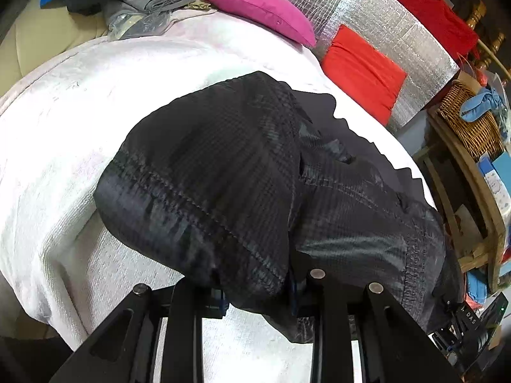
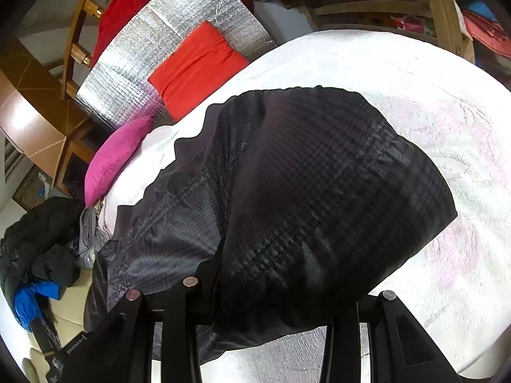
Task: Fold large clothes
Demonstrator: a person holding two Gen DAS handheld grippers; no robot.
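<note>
A large black jacket point(image 1: 223, 172) of shiny checked fabric lies bunched on a white blanket point(image 1: 64, 134). In the left wrist view its hem hangs over my left gripper point(image 1: 255, 300), whose fingers point(image 1: 182, 319) are shut on a fold of it. My right gripper point(image 2: 262, 312) is likewise shut on the jacket point(image 2: 319, 191), and the cloth hides the pads. Each gripper grips one end of the same near edge. The right gripper's body shows at the left wrist view's lower right point(image 1: 469, 328).
A pink pillow point(image 1: 255, 6) and a red cushion point(image 1: 361, 73) lie at the far side, against a silver foil panel point(image 1: 383, 16). A wicker basket point(image 1: 469, 124) on wooden shelves stands on the right. A pile of dark and blue clothes point(image 2: 41, 255) sits beside the bed.
</note>
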